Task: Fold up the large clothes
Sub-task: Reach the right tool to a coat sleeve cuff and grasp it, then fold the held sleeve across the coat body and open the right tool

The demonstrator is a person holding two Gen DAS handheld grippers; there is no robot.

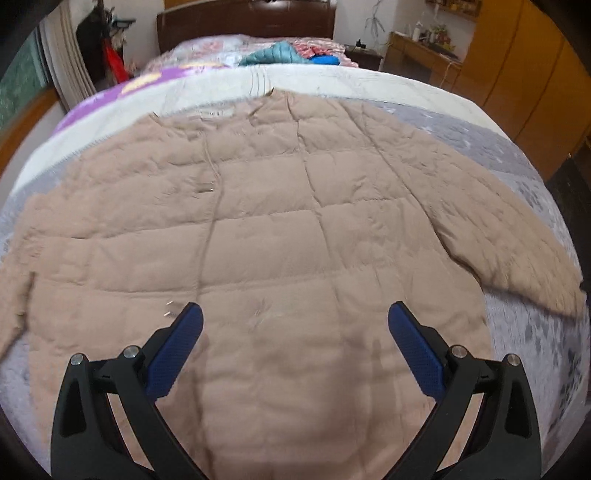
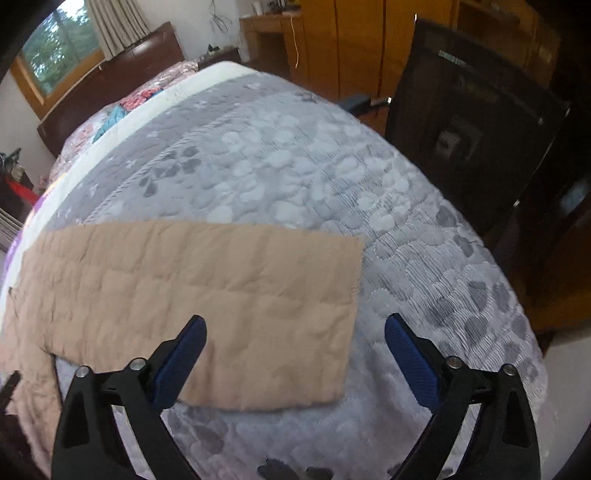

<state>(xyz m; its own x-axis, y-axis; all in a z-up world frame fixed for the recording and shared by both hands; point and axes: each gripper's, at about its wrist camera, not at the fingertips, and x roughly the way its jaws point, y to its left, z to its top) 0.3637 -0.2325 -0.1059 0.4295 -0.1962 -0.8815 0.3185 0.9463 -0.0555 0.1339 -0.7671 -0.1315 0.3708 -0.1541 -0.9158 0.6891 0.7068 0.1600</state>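
Lying flat across the grey paw-print quilted bedspread (image 2: 388, 229), the large tan quilted padded jacket (image 1: 266, 236) fills the middle of the left wrist view, its collar toward the top centre of the frame and one sleeve (image 1: 491, 221) running out to the right edge. The left gripper (image 1: 295, 317), black with blue textured pads, hangs over the lower body of the jacket at the bottom of the frame, its fingers spread wide apart and holding nothing. In the right wrist view the same sleeve (image 2: 207, 295) stretches from the left edge to just right of centre, ending in a straight cuff, flat on the bedspread. The right gripper (image 2: 295, 332) sits at the bottom of that frame, likewise spread wide and empty (its left finger over the sleeve, its right finger over bare bedspread). A dark wooden headboard (image 1: 243, 22) shows at the top of the left wrist view, with teal and blue clothes (image 1: 288, 54) heaped just below it.
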